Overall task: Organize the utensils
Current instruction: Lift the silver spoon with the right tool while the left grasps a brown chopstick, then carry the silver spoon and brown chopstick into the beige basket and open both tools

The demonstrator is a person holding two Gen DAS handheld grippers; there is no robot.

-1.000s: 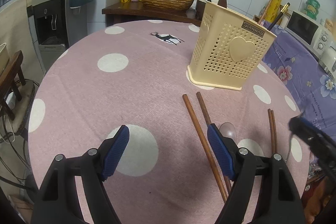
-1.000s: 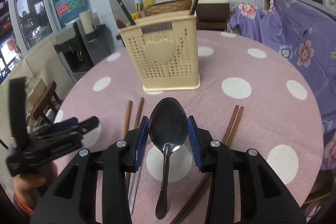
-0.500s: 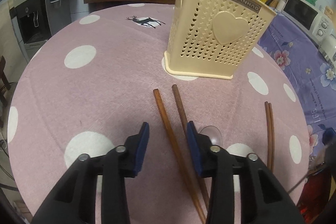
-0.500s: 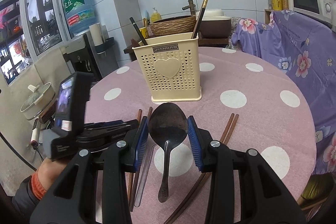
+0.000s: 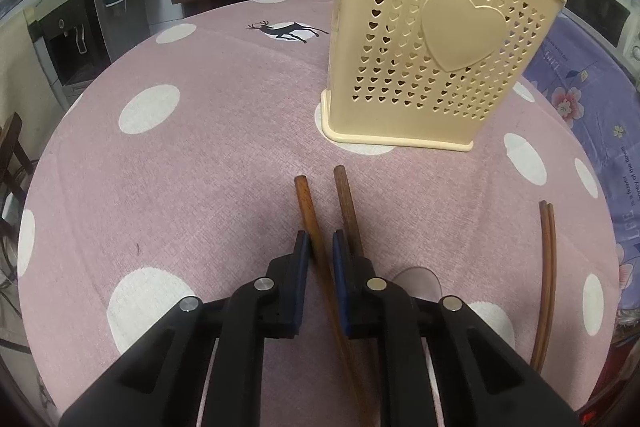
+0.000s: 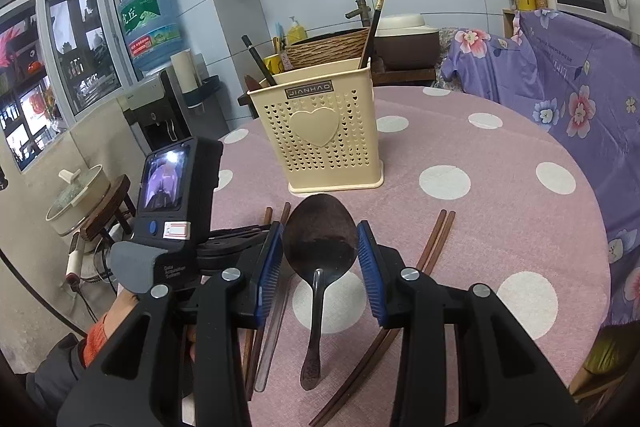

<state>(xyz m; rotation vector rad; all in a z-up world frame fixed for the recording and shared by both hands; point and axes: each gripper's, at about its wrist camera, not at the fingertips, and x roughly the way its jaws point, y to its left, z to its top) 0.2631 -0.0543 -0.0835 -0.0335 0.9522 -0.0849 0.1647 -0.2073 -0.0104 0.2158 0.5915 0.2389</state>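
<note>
Four brown chopsticks [image 5: 347, 203] lying on the counter [image 5: 192, 163], one metal spoon [image 6: 320, 247], one clear spoon [image 6: 274, 331], one cream utensil holder [image 6: 320, 131], two dark chopsticks [image 6: 374, 23] standing in it

Left gripper [image 5: 320, 247] came forward and down toward holder [image 5: 432, 39], jaws wide a second ago, now closing around one brown chopstick [image 5: 310, 215]. Spoon [image 6: 320, 239] lifted slightly off table, holder looks farther in right view.
</note>
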